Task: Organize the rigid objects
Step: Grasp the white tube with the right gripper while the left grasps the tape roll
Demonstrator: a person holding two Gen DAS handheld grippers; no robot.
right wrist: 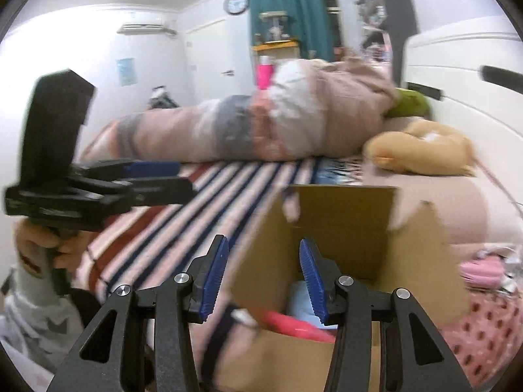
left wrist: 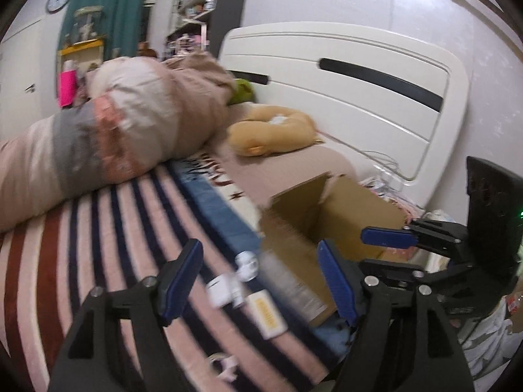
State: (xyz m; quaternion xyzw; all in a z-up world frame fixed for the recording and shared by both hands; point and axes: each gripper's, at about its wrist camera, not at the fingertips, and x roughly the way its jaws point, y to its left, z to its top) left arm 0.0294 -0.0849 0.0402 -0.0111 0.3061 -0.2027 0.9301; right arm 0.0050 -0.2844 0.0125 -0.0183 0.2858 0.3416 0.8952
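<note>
An open cardboard box (left wrist: 330, 215) stands on the bed, also in the right wrist view (right wrist: 346, 222); a red object (right wrist: 294, 323) and a light blue object (right wrist: 299, 300) lie inside it. Small white objects (left wrist: 225, 289) and a white block with a yellow label (left wrist: 268, 317) lie on the striped blanket (left wrist: 108, 238) left of the box. My left gripper (left wrist: 258, 284) is open and empty above them. My right gripper (right wrist: 261, 281) is open and empty over the box's near rim; it shows at right in the left wrist view (left wrist: 389, 238).
A rolled quilt (left wrist: 111, 130) lies across the bed's far side. A tan plush toy (left wrist: 271, 130) and a green toy (left wrist: 243, 89) lie near the white headboard (left wrist: 343, 75). Pink fabric items (right wrist: 483, 294) sit right of the box.
</note>
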